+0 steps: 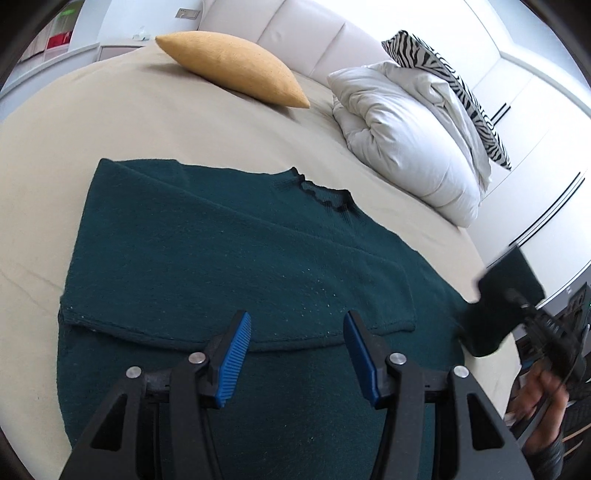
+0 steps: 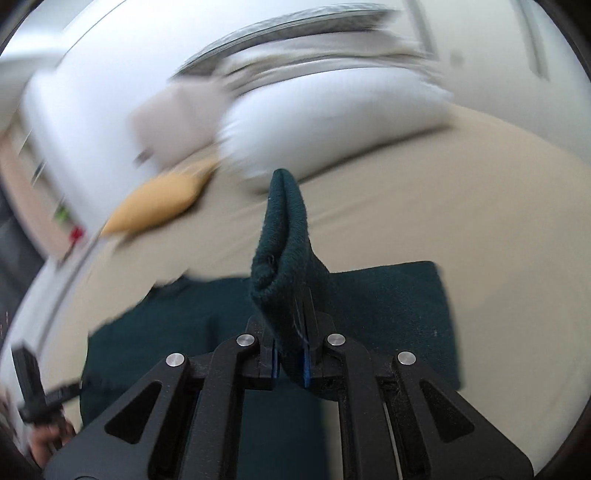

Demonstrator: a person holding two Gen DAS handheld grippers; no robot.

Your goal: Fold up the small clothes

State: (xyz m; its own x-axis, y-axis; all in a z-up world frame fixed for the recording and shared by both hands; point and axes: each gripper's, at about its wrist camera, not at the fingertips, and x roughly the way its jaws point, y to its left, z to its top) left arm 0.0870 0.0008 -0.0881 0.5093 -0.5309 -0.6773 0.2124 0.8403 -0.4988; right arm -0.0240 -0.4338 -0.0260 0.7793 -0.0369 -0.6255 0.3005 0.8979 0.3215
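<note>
A dark green knit sweater (image 1: 221,251) lies flat on the beige bed sheet (image 1: 147,122), collar toward the pillows, with one sleeve folded across its body. My left gripper (image 1: 297,317) hovers open over the sweater's lower part, and nothing sits between its blue pads (image 1: 236,354). My right gripper (image 2: 291,325) is shut on a raised fold of the sweater (image 2: 284,236), which stands up from the jaws. In the left wrist view that lifted cloth (image 1: 484,328) shows at the right edge, with a person's hand (image 1: 543,391) below it. The right wrist view is motion-blurred.
A yellow cushion (image 1: 236,66), a bunched white duvet (image 1: 402,136) and a zebra-print pillow (image 1: 443,74) lie at the head of the bed, against a white padded headboard (image 1: 295,33). White wardrobe doors (image 1: 535,129) stand to the right.
</note>
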